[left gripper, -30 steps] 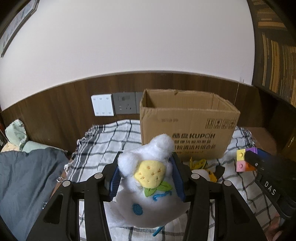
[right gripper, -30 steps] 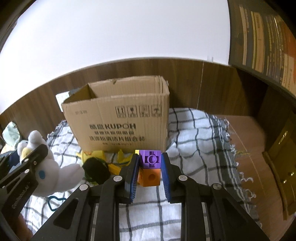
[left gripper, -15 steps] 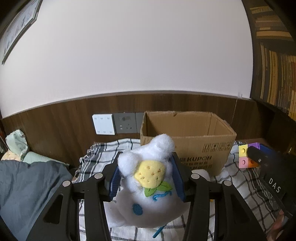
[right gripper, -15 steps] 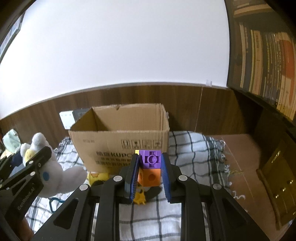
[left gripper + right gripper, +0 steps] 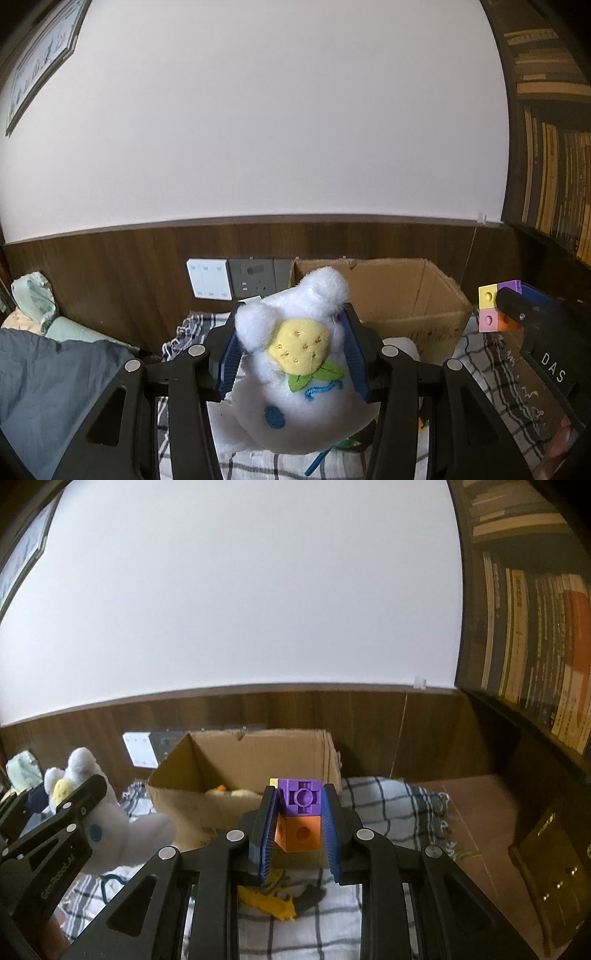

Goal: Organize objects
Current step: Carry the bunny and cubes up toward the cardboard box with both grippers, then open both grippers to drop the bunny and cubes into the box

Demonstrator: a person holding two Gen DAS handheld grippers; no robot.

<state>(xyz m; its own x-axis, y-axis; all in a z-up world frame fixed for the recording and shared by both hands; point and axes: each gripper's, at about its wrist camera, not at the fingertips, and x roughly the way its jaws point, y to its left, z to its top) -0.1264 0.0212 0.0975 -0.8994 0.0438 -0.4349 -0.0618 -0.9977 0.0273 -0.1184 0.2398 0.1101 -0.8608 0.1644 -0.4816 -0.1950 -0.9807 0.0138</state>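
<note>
Two toys: white plush (image 5: 295, 373), multicoloured cube block (image 5: 300, 814)

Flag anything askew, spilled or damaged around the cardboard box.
The open brown cardboard box has a ragged, nicked back rim. A yellow toy lies loose on the checked cloth in front of it, not yet put away. Nothing spilled.

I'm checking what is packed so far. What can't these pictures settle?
- Cardboard box contents: right wrist view, near wall hides all but a few blurred items.
- Block cluster shape: left wrist view, right hand-held gripper covers part.
- Yellow toy on cloth: right wrist view, gripper fingers cover most.
</note>
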